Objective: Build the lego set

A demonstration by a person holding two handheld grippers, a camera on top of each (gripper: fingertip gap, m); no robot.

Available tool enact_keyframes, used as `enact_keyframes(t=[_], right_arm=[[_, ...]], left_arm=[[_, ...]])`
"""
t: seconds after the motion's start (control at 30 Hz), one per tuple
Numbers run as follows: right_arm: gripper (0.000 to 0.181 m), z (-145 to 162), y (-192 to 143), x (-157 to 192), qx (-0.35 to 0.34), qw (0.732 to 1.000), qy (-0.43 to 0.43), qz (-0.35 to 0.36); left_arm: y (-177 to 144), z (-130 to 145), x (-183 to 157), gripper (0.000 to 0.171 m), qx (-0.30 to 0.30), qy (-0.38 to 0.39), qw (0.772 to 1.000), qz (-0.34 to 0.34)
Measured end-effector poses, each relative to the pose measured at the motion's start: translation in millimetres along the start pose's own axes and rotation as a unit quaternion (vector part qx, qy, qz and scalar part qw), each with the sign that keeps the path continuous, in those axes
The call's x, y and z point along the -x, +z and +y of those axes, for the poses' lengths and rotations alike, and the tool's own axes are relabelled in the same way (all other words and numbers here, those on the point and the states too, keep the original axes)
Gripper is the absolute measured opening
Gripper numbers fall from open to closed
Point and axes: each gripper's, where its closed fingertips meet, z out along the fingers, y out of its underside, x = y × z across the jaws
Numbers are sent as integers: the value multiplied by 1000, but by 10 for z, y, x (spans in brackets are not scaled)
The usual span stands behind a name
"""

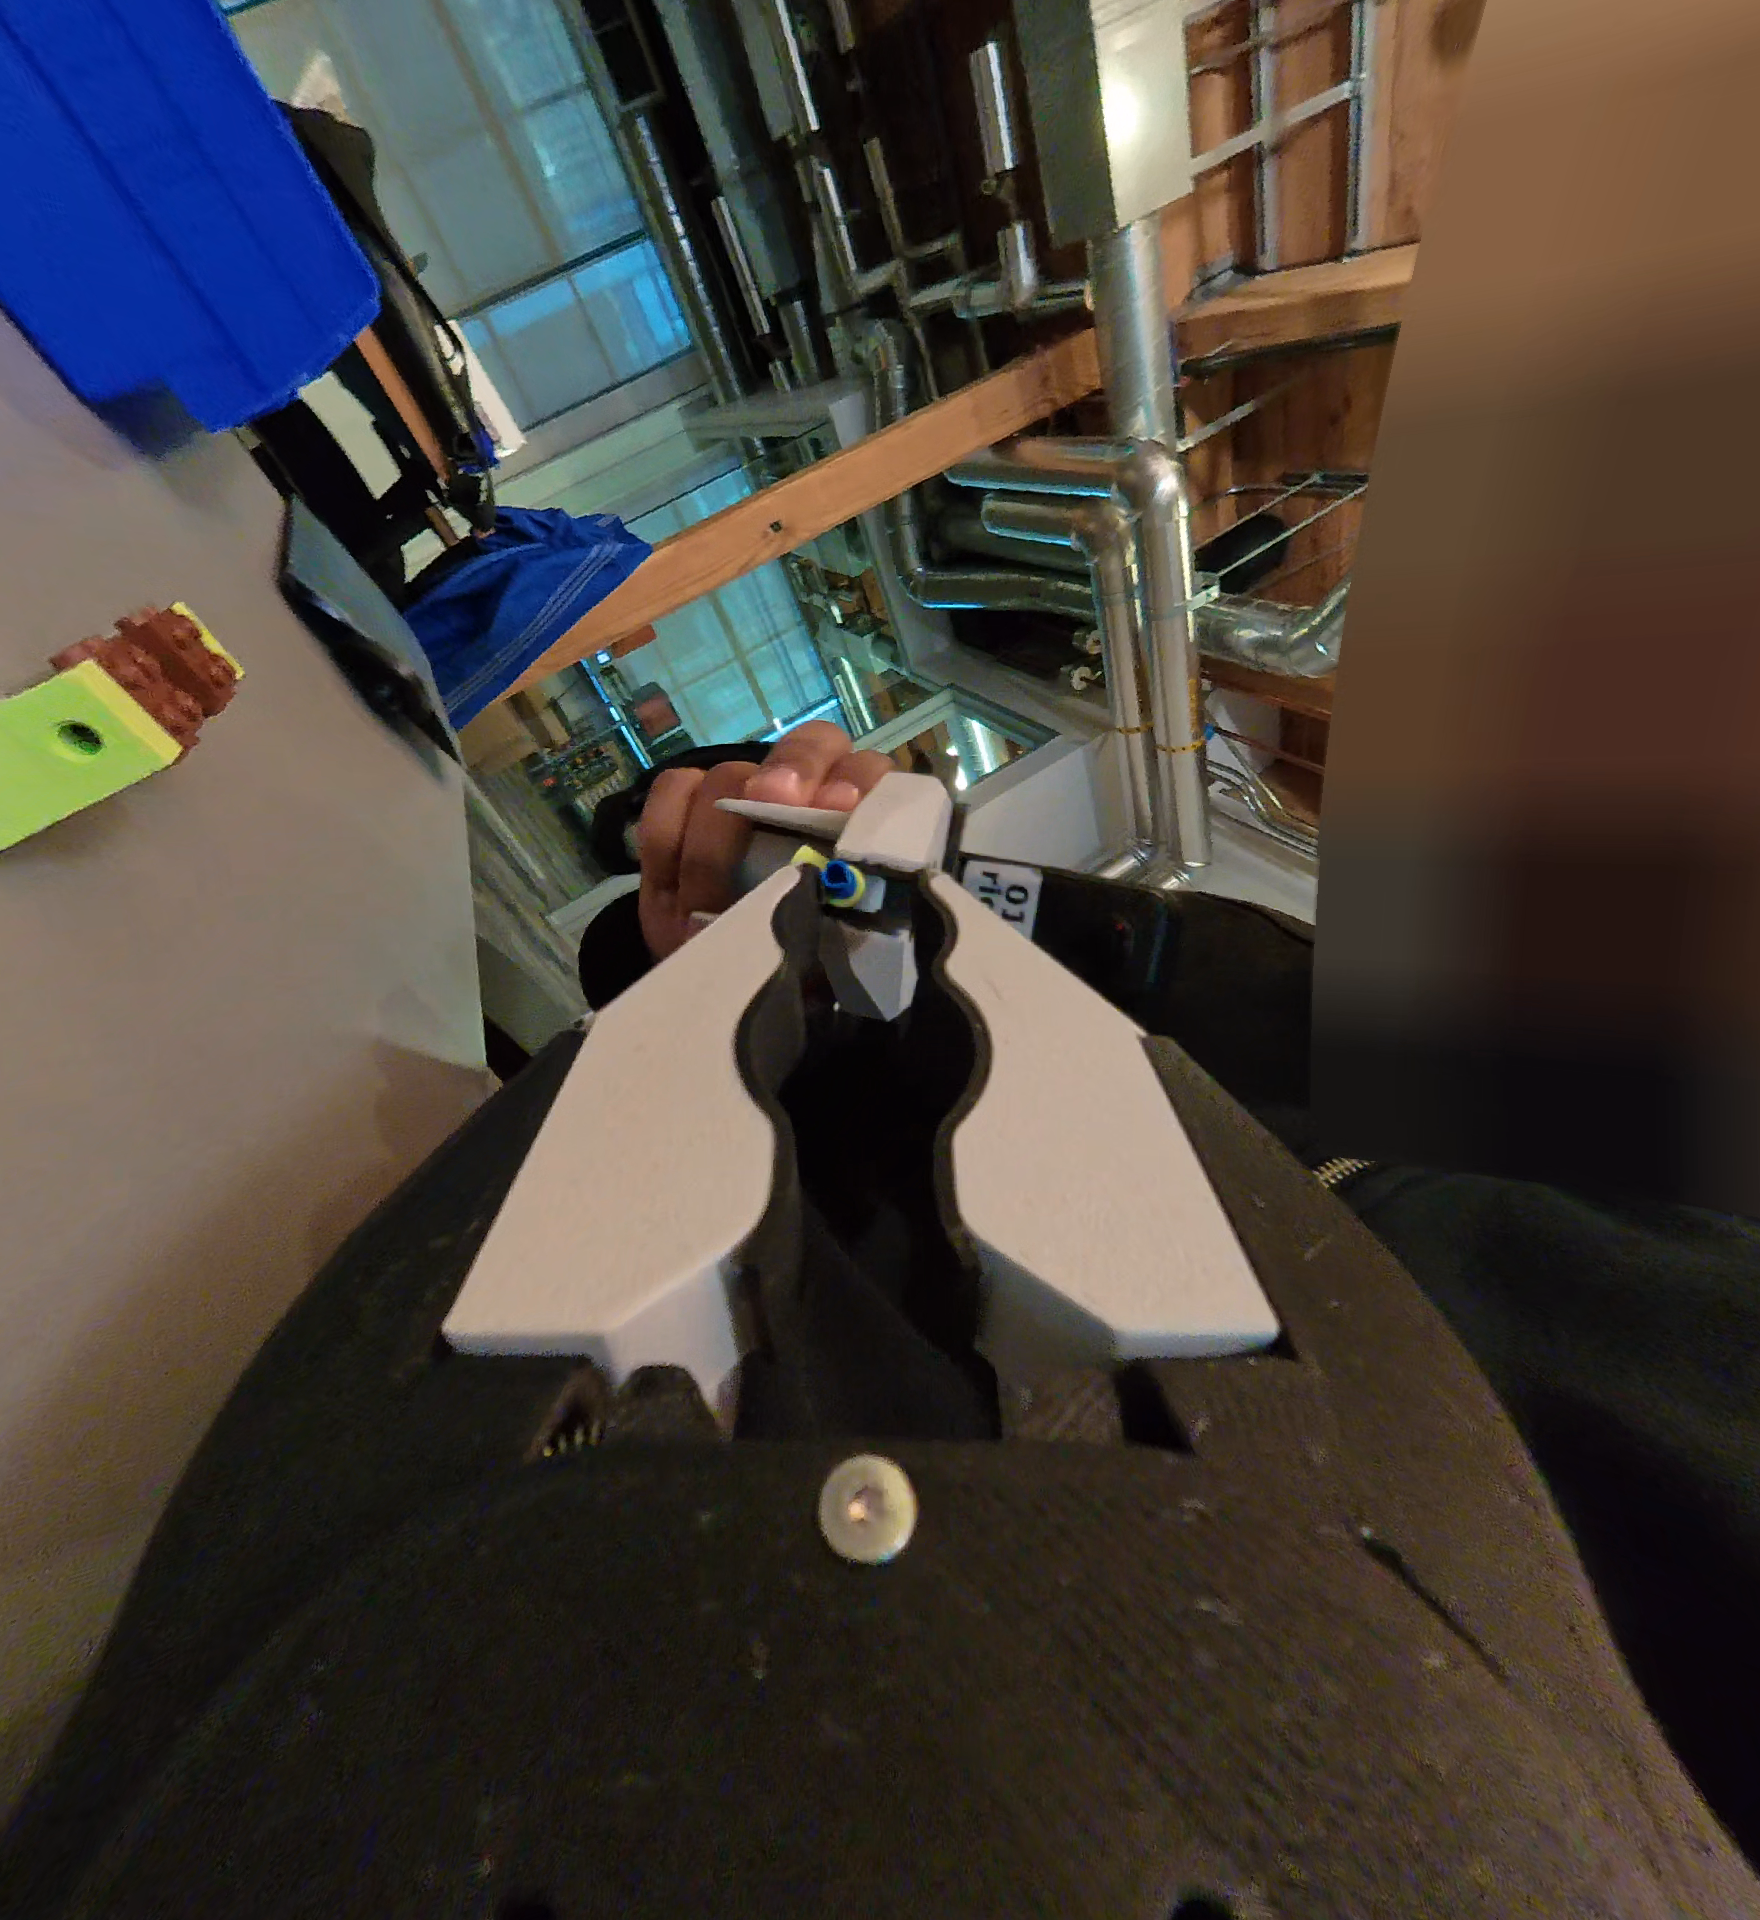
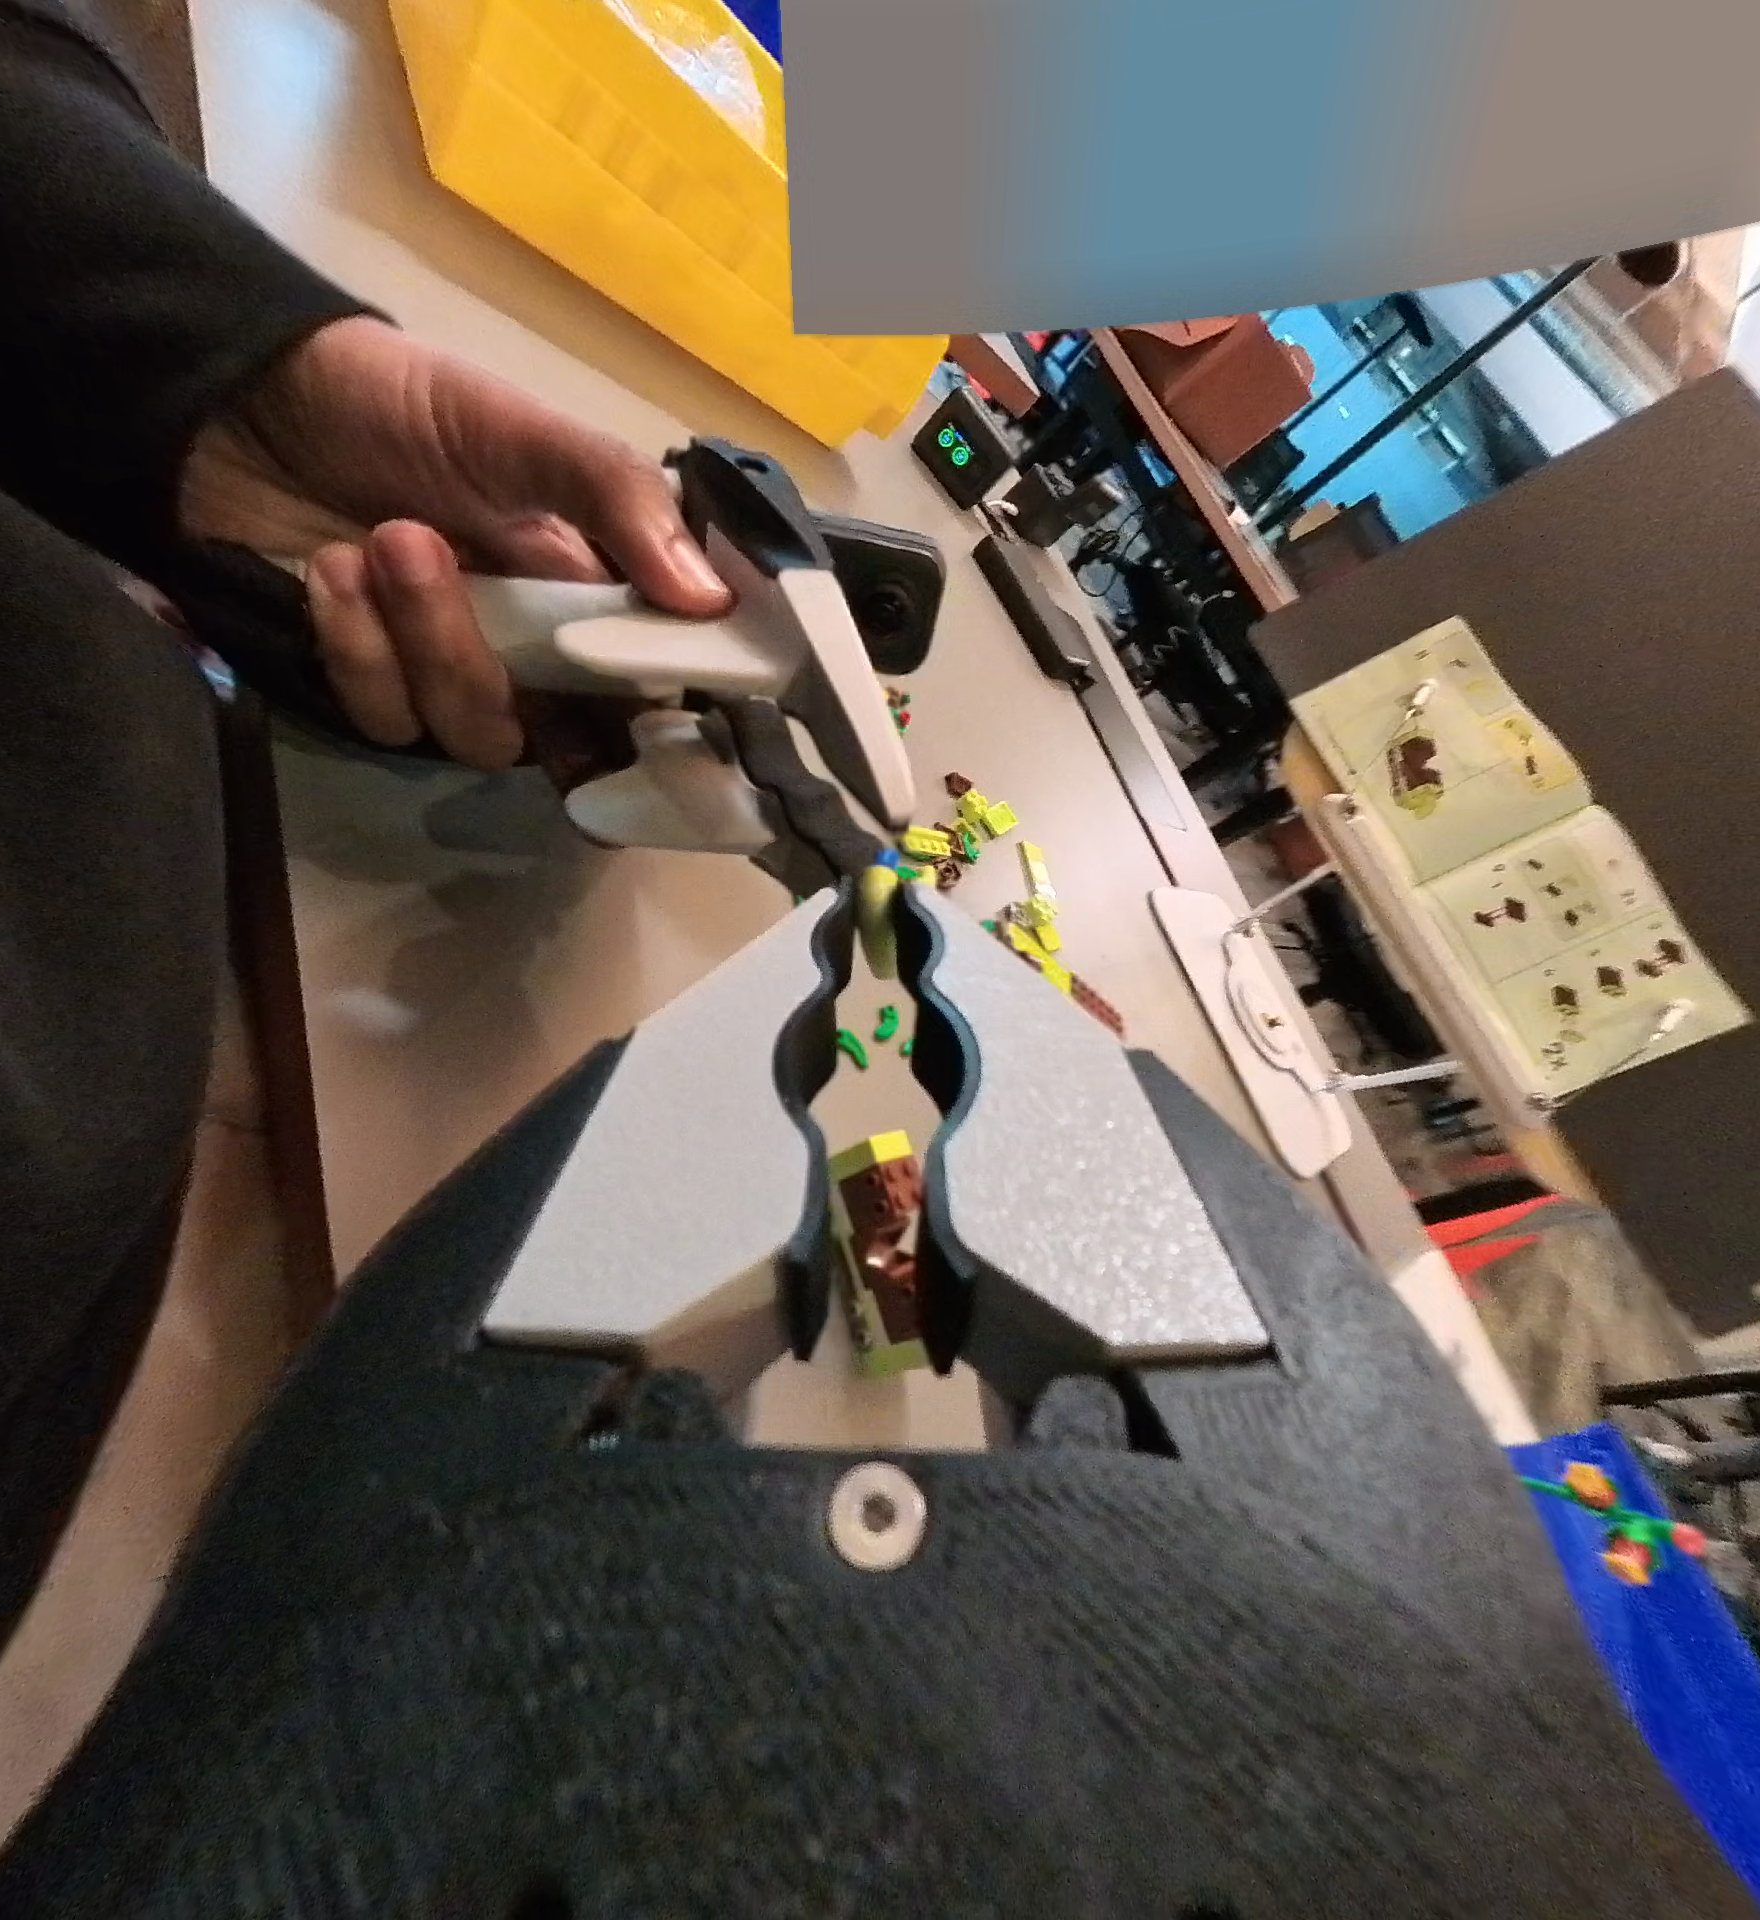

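My right gripper [image 2: 876,902] is shut on a small yellow-green Lego piece [image 2: 876,925] with a blue pin [image 2: 885,858] at its top, held above the table [image 2: 1021,675]. My left gripper [image 2: 891,831] comes in from the left, held by a hand [image 2: 419,499], and its tips meet on the blue pin. In the left wrist view my left gripper [image 1: 860,885] has the blue pin [image 1: 838,879] between its tips, with the right gripper's grey finger [image 1: 897,826] just beyond. The partial build, lime green with brown bricks [image 2: 876,1236], stands on the table below; it also shows in the left wrist view [image 1: 76,743].
Several loose green, yellow and brown pieces [image 2: 1001,831] lie on the table. An open instruction booklet [image 2: 1510,862] hangs on a white stand [image 2: 1260,1029] at the right. A yellow bin [image 2: 647,187] and a blue bin [image 1: 128,187] stand at the back. A blue box [image 2: 1665,1621] lies lower right. Left and right tips are no more than a few centimetres apart.
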Motion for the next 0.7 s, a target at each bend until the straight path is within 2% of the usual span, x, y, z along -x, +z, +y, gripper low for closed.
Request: enact_keyframes(t=[0.1, 0.2, 0.3, 0.4, 0.5, 0.6, 0.7], right_arm=[[5, -36, -19, -30, -29, 995, 88, -26], [5, -119, -48, -78, -87, 961, 250, -79], [5, -177, -118, -212, -161, 902, 385, -107], [4, -238, -241, -357, -246, 821, 495, -143], [4, -229, -345, -461, -308, 747, 565, -167], [4, -207, -390, -488, -338, 701, 600, -184], [4, -196, -401, -493, -354, 668, 624, -199]], left_arm=[[-16, -10, -21, 26, 0, 10, 1000, 3], [-2, 24, -19, 24, 13, 26, 1000, -3], [25, 60, -46, 27, 25, 46, 999, -5], [36, 72, -77, 29, 31, 68, 997, -6], [48, 94, -63, 28, 41, 89, 995, -19], [60, 119, -46, 25, 50, 107, 992, -33], [63, 121, -58, 24, 52, 126, 990, -40]])
